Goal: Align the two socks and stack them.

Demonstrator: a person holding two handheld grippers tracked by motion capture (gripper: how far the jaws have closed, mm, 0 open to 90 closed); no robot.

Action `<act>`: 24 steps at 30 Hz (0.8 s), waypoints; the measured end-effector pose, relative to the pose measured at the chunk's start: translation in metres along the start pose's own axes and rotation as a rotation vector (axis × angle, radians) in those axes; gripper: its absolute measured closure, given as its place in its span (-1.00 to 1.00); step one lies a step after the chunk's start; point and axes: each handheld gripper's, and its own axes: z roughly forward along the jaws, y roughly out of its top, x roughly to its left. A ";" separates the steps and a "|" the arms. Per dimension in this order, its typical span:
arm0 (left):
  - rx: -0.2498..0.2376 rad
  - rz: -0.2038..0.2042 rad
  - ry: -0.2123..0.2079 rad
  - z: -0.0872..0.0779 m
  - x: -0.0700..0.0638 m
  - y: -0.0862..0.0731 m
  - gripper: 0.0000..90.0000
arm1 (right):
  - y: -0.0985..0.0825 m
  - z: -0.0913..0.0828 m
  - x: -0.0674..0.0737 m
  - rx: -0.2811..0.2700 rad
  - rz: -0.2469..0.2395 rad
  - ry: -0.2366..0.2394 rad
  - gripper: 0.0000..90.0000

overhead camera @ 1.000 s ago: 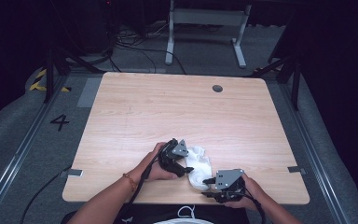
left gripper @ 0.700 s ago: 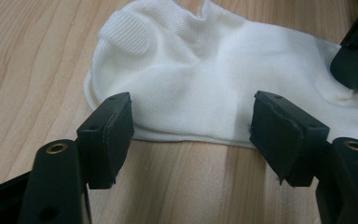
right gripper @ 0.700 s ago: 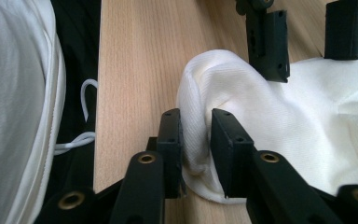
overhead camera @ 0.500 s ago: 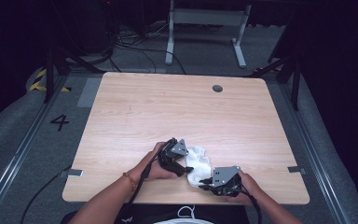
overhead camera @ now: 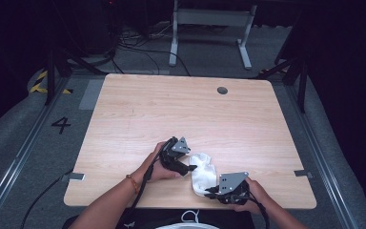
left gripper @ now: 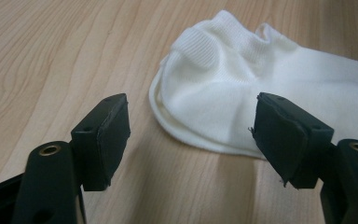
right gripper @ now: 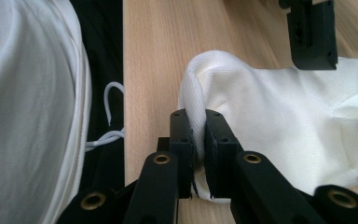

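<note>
A white ankle sock (overhead camera: 202,172) lies near the front edge of the wooden table (overhead camera: 181,119). In the left gripper view the sock (left gripper: 261,98) lies just beyond my left gripper (left gripper: 191,135), whose jaws stand wide apart over bare wood and touch nothing. From above, that left gripper (overhead camera: 190,167) sits at the sock's left edge. My right gripper (right gripper: 198,140) is shut on a raised fold of the sock (right gripper: 279,121) at its near end. In the high view the right gripper (overhead camera: 211,192) is at the table's front edge.
The person's white-clothed body (right gripper: 28,112) and a white drawstring (right gripper: 109,116) lie close beside the table edge in the right gripper view. A round cable hole (overhead camera: 222,90) sits at the back of the table. A metal stand (overhead camera: 209,28) is on the floor beyond.
My right gripper has moved left along the front edge onto the sock's near end and pinched it. The left gripper has hardly moved.
</note>
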 end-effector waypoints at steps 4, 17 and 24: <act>0.025 0.027 -0.009 0.006 -0.003 0.000 -0.38 | 0.002 -0.002 0.001 -0.009 0.001 0.005 0.85; 0.031 0.024 -0.022 0.007 -0.001 0.000 -0.40 | 0.005 -0.008 0.002 -0.023 0.004 -0.007 0.86; 0.032 0.026 -0.029 0.008 0.000 0.000 -0.41 | 0.005 -0.011 0.003 -0.021 0.007 -0.011 0.86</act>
